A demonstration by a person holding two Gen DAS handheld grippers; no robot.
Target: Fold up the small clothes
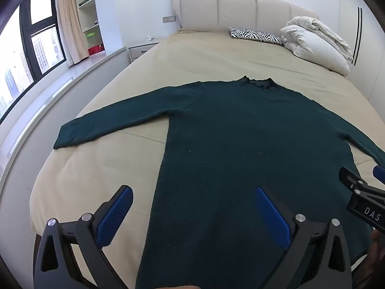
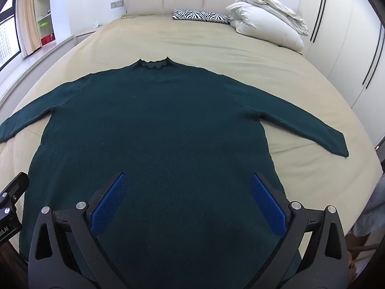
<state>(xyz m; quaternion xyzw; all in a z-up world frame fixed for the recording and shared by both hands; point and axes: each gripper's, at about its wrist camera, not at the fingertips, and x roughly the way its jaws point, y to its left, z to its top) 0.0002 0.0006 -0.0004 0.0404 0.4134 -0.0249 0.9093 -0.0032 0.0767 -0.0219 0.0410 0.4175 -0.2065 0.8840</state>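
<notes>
A dark green long-sleeved sweater [image 1: 240, 130] [image 2: 156, 125] lies flat on the beige bed [image 1: 204, 55] [image 2: 192, 41], collar toward the headboard and both sleeves spread out sideways. My left gripper [image 1: 193, 192] hovers open above the sweater's lower left part, its blue pads wide apart with nothing between them. My right gripper [image 2: 189, 180] hangs open over the lower middle of the sweater, also holding nothing. The right gripper's body [image 1: 361, 197] shows at the right edge of the left wrist view. The sweater's hem is hidden below the grippers.
A zebra-print pillow [image 1: 256, 36] [image 2: 201, 15] and a folded white duvet [image 1: 315, 43] [image 2: 267, 21] lie by the padded headboard [image 1: 240, 9]. A window [image 1: 31, 48], curtain and shelves stand to the left, white wardrobe doors [image 2: 349, 48] to the right. A nightstand [image 1: 142, 50] sits beside the bed.
</notes>
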